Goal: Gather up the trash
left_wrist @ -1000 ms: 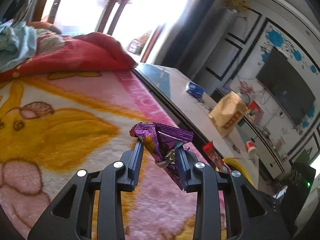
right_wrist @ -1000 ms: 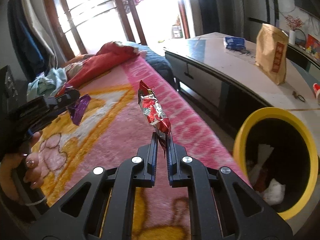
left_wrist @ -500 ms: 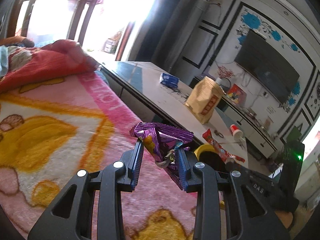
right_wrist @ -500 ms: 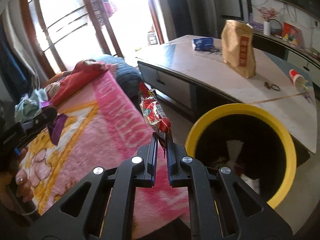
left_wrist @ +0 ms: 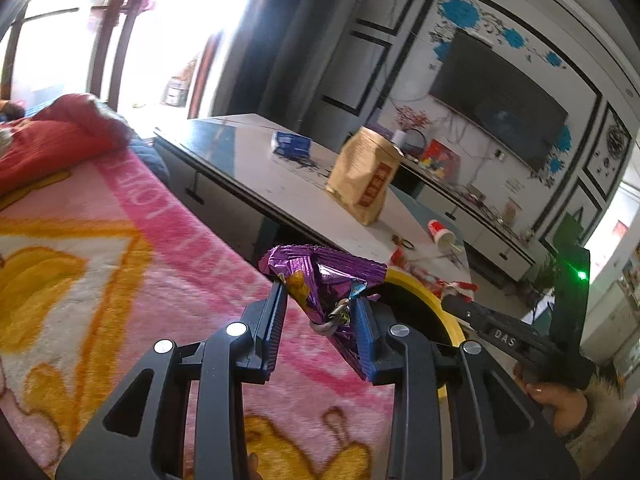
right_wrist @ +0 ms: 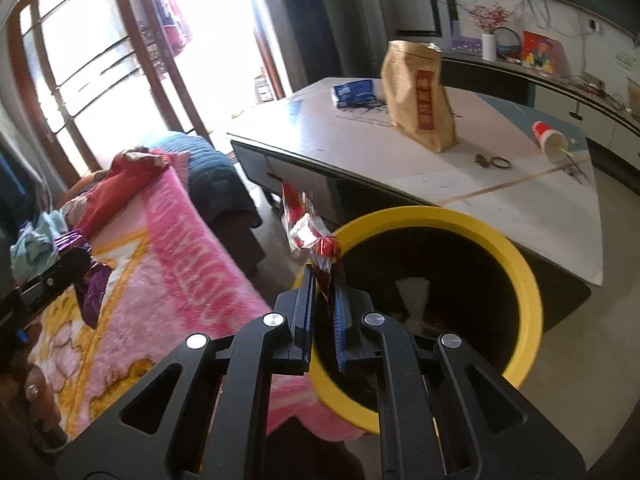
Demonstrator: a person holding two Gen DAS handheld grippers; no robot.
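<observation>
My left gripper (left_wrist: 320,300) is shut on a crumpled purple wrapper (left_wrist: 328,276), held above the pink blanket (left_wrist: 120,240) near its edge. My right gripper (right_wrist: 322,276) is shut on a red and silver wrapper (right_wrist: 306,232) that stands up from its jaws, just over the near rim of the yellow bin (right_wrist: 520,264). The bin is black inside and holds some white scraps. In the left wrist view the yellow bin (left_wrist: 416,284) peeks out behind the purple wrapper, with the right gripper (left_wrist: 460,304) beyond it. The right wrist view shows the left gripper (right_wrist: 86,268) with the purple wrapper (right_wrist: 92,292) at far left.
A low white table (right_wrist: 500,184) stands behind the bin with a brown paper bag (right_wrist: 420,100), a blue packet (right_wrist: 354,92) and a tipped red cup (right_wrist: 550,140). Red bedding (left_wrist: 52,140) lies at the blanket's far end. A TV (left_wrist: 496,96) hangs on the wall.
Both grippers have swung from over the blanket toward the yellow bin, each keeping its wrapper. The right gripper now sits at the bin's rim.
</observation>
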